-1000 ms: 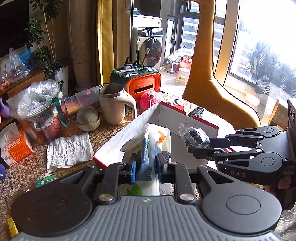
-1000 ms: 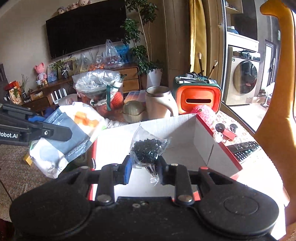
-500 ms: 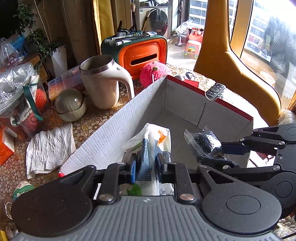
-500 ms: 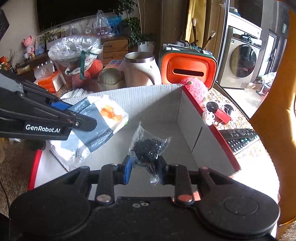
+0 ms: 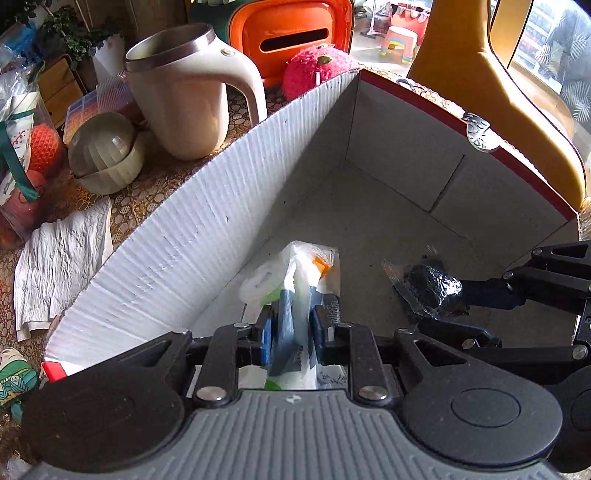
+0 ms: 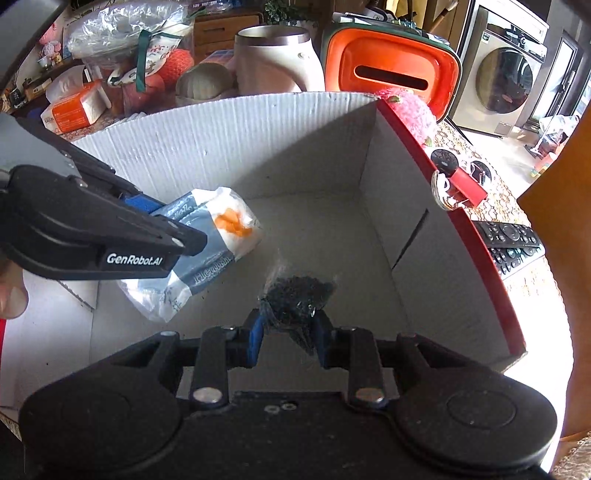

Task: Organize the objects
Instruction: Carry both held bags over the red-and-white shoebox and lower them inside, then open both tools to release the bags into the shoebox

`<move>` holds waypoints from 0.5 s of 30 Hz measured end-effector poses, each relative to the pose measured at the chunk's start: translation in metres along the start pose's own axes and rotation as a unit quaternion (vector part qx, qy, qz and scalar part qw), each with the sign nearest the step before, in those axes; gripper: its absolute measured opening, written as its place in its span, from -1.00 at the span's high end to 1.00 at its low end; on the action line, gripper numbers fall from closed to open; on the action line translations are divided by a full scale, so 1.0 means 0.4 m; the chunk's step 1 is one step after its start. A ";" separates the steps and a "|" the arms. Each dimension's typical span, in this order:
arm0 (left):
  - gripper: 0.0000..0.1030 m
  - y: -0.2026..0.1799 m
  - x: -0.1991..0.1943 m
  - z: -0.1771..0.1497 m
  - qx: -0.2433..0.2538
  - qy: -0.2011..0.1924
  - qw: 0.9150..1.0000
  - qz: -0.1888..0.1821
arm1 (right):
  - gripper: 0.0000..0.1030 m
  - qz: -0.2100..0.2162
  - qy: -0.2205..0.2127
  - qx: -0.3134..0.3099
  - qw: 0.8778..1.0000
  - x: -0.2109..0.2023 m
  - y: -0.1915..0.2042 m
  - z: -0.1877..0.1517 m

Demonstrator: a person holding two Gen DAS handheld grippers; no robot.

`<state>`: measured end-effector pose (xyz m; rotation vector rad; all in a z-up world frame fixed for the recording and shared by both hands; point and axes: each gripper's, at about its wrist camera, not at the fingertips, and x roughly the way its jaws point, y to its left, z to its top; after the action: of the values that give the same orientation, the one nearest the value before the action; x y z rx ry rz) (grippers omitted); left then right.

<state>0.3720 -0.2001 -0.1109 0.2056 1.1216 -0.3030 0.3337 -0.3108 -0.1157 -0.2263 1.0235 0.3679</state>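
Both hand-held grippers reach down into the open box (image 5: 207, 236), a white corrugated carton with a red outer rim.

The left hand-held gripper (image 5: 291, 332) is clamped on a white and blue pouch (image 5: 295, 280) with an orange print; the pouch sticks out past the blue pads (image 5: 266, 334) toward 12 o'clock, over the box floor. In the right wrist view the same pouch (image 6: 210, 240) shows at 10 o'clock, hanging from the left hand-held gripper (image 6: 162, 218) near the long box wall (whether its low end touches the floor I cannot tell).

The right hand-held gripper (image 6: 288, 332) is clamped on a small clear bag (image 6: 295, 295) of dark bits, pinched between its blue pads (image 6: 254, 332). The bag sits low in the box, just above or on the floor. In the left wrist view the bag (image 5: 430, 284) appears at 3 o'clock, beside the pouch but apart from it, held by the right hand-held gripper (image 5: 458, 306).

Outside the box on the table (image 5: 155, 181): a cream jug (image 5: 181, 99) at 11 o'clock, a ribbed bowl (image 5: 107, 151) just beside it, a crumpled paper towel (image 5: 59, 266) at 9 o'clock, an orange case (image 5: 291, 33) and a pink plush ball (image 5: 317, 70) at 12 o'clock. A remote (image 6: 509, 240) lies at 3 o'clock in the right wrist view.
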 end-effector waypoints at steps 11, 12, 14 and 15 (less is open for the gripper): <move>0.47 0.006 0.004 -0.005 -0.004 0.006 1.000 -0.004 | 0.41 0.005 0.015 0.003 1.000 0.006 -0.002 0.001; 0.44 0.007 0.002 -0.007 -0.004 0.006 1.000 -0.003 | 0.39 0.005 0.014 0.004 1.000 0.005 -0.002 -0.001; 0.35 0.009 -0.006 -0.009 -0.007 0.004 1.000 -0.001 | 0.38 0.005 0.012 0.002 1.000 0.000 -0.001 -0.004; 0.30 0.011 -0.013 -0.010 -0.010 0.002 1.000 -0.003 | 0.37 0.005 0.011 0.002 1.000 -0.003 0.000 -0.006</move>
<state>0.3681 -0.1941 -0.1080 0.1846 1.1287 -0.2966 0.3310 -0.3120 -0.1158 -0.2217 1.0464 0.3733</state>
